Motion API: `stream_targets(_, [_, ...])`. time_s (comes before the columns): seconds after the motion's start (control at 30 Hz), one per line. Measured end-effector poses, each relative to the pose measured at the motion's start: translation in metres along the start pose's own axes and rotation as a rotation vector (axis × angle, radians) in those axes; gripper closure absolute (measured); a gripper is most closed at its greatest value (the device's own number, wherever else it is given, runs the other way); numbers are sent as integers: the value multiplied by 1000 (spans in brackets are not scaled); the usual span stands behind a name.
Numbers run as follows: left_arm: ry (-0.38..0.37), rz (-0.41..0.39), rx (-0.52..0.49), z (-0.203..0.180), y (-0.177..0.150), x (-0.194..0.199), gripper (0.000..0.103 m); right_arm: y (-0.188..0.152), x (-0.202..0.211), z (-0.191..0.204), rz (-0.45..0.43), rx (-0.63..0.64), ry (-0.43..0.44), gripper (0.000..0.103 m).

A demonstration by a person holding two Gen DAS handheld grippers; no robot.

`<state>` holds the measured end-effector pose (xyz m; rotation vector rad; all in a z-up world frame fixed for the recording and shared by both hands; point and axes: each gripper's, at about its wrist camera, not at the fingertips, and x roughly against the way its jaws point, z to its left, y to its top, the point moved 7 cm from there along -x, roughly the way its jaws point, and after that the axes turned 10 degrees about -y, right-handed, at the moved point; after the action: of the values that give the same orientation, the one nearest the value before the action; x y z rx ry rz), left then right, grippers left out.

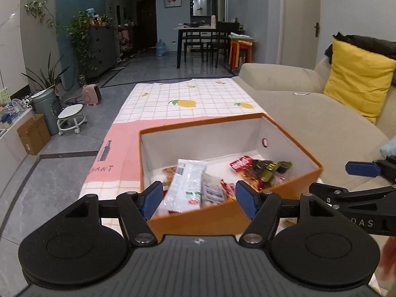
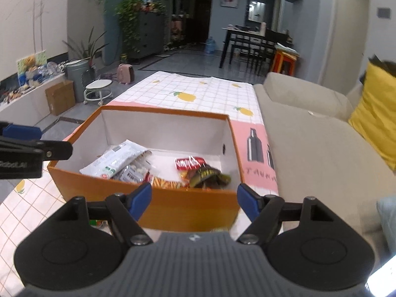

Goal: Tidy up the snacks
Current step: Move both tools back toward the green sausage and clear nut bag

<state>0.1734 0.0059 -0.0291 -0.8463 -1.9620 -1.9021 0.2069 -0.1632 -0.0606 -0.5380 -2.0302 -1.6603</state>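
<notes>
Snacks (image 1: 190, 183) lie loose in the orange box (image 1: 292, 190), which stands on the checked cloth (image 1: 188, 99) at the table's near end, close to the edge that runs along the sofa (image 1: 309, 113). A long white packet (image 2: 116, 163) leans at one side over a smaller clear packet, a red wrapper (image 2: 189, 162) and a dark green one (image 2: 210, 176) sit at the other side, and orange sticks (image 2: 165, 182) show between them. Left gripper (image 1: 198, 198) is spread with nothing between its blue pads; it hangs over the box's near wall, above the white packet, apart from it. Right gripper (image 2: 194, 199) is likewise spread and empty, poised just outside the near wall, its pads touching neither the box nor its contents. Both tools point down into the box side by side, each visible at the edge of the other's view. Judgement: the contents appear gathered, and the step in hand is either withdrawing or reaching for a further item; a small coloured object shows on the cloth under the right tool, but it is too hidden to identify. Recommended practice: keep both tools clear of the cardboard walls so the light box does not slide or tip toward the table edge; move one tool at a time to avoid collision; approach any crinkly packet flat and grip its body rather than a corner, since film wrappers slip.
</notes>
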Motion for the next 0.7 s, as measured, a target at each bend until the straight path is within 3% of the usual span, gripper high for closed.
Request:
stream_targets(0.13, [-14,-6,6,-4,-20,6,24,-19,9,-10,14,-49,-9,29])
stream_targets(0.33, [-6,53,-38,-1,-53,-2,24,-49,16,-20,16,-66,-22,29])
stream_targets(0.47, [-8,131,-5,8,-73,-17,24,-72,7,-16,46,-61,-24,25])
stream_targets(0.7, [48,234,-115,21,-99,-43,24,-90,-21,-5,96,-12,-23,23])
